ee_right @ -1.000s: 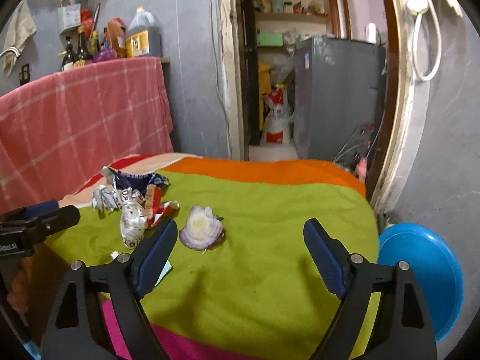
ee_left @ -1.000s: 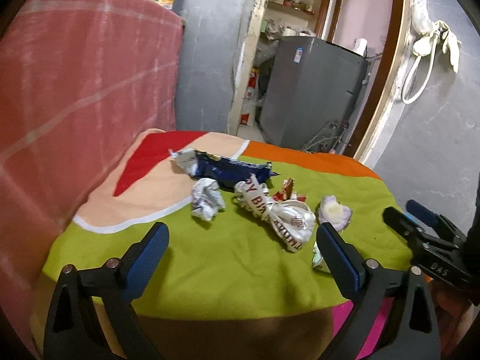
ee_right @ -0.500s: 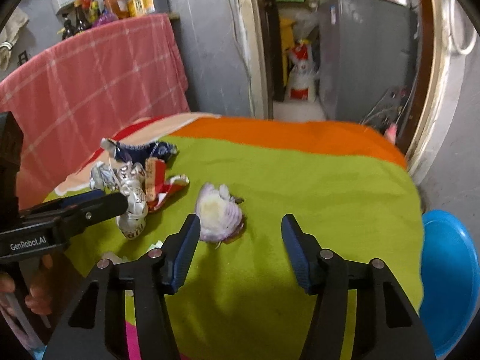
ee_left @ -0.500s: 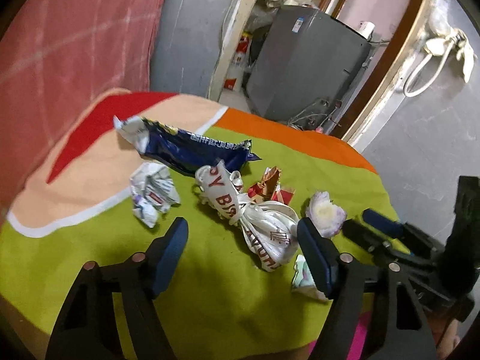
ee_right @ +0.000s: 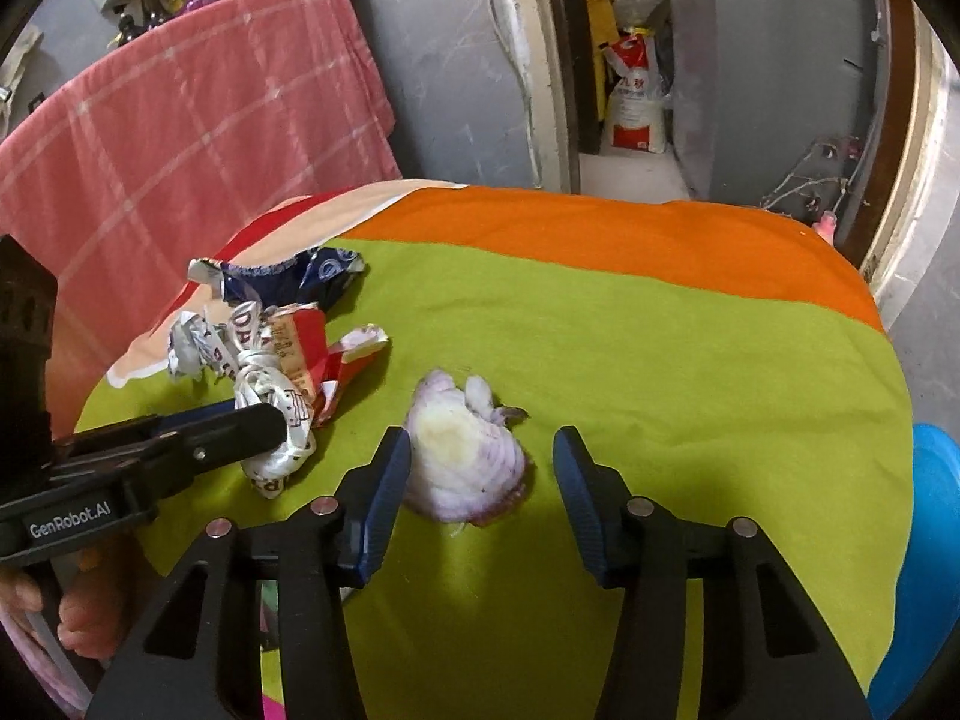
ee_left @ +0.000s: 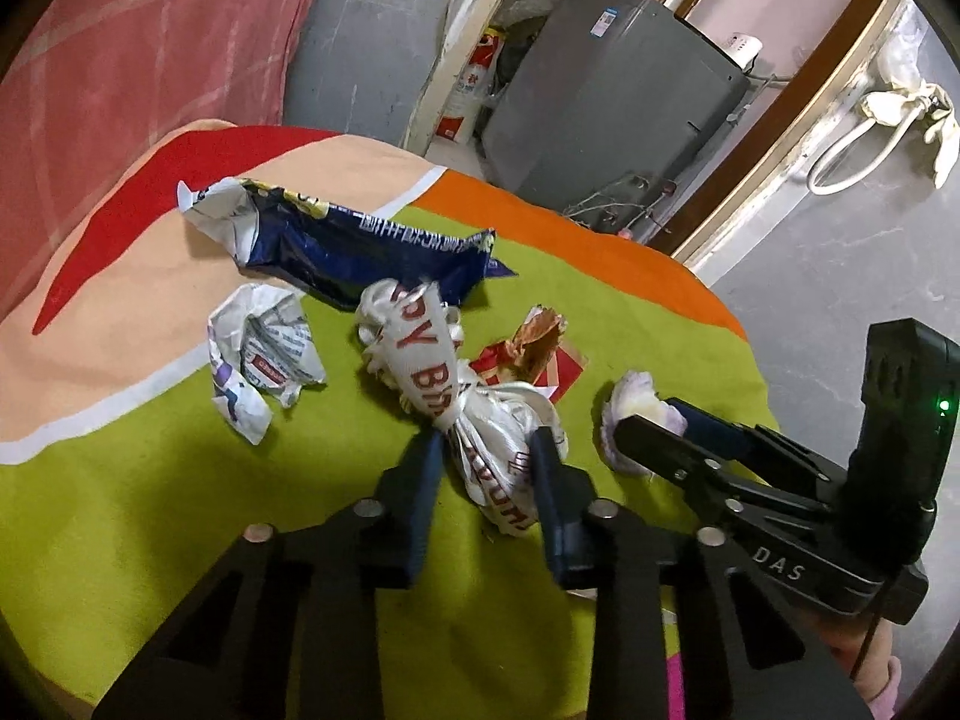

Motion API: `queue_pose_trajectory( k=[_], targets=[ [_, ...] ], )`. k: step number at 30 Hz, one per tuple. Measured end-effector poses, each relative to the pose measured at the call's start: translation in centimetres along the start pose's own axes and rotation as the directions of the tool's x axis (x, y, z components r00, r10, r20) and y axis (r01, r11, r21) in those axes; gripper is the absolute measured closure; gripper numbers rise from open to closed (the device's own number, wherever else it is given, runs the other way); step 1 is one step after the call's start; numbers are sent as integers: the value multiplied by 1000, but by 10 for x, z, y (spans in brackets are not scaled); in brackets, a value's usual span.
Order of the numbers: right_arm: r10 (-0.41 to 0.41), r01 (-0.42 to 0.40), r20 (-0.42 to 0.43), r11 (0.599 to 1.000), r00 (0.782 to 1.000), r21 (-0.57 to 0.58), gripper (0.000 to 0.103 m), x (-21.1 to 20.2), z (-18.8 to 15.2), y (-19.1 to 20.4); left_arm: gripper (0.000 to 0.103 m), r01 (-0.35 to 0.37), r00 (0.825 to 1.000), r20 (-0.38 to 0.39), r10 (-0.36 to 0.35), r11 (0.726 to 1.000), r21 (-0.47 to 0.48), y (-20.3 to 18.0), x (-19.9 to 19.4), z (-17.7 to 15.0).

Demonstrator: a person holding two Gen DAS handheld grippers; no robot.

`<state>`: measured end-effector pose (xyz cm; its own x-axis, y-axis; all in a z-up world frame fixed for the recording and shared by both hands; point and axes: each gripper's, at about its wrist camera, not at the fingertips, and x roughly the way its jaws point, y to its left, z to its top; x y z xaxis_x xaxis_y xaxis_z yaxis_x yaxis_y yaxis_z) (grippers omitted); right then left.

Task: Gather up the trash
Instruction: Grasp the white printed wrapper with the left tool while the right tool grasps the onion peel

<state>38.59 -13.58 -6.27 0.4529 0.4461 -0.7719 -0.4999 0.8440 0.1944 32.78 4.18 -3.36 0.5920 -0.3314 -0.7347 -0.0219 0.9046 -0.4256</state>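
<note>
Both grippers have dropped in over the litter since a moment ago, and their jaws have narrowed. Closest to hand, the knotted white plastic bag (ee_left: 480,420) with red lettering lies on the green part of the bedspread (ee_right: 660,348), and the left gripper (ee_left: 483,468) is closing on its lower half, pads pressing the crinkled plastic. Just beside it the cut onion piece (ee_right: 462,456) sits between the right gripper (ee_right: 480,468) pads, which are closing but not yet touching on the right side. 2 pickups at once, I'd guess, to clear faster. Further back lie a crumpled white wrapper (ee_left: 264,354), a red wrapper (ee_left: 540,354) and a blue snack packet (ee_left: 360,246).
</note>
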Motion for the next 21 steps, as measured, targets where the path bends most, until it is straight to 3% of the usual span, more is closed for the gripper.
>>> queue_pose_trajectory(
  k=[5, 11, 21],
  targets=[
    [2, -3, -14, 999, 1000, -49, 77, 3, 0, 10, 90, -1, 1000, 5, 1, 1000, 5, -4, -5, -3],
    [10, -9, 21, 999, 1000, -50, 87, -6, -5, 12, 94, 15, 1000, 7, -15, 1000, 8, -7, -12, -8],
    [-23, 39, 140, 993, 990, -114, 89, -37, -33, 31, 96, 3, 998, 64, -7, 998, 67, -13, -35, -20]
  ],
)
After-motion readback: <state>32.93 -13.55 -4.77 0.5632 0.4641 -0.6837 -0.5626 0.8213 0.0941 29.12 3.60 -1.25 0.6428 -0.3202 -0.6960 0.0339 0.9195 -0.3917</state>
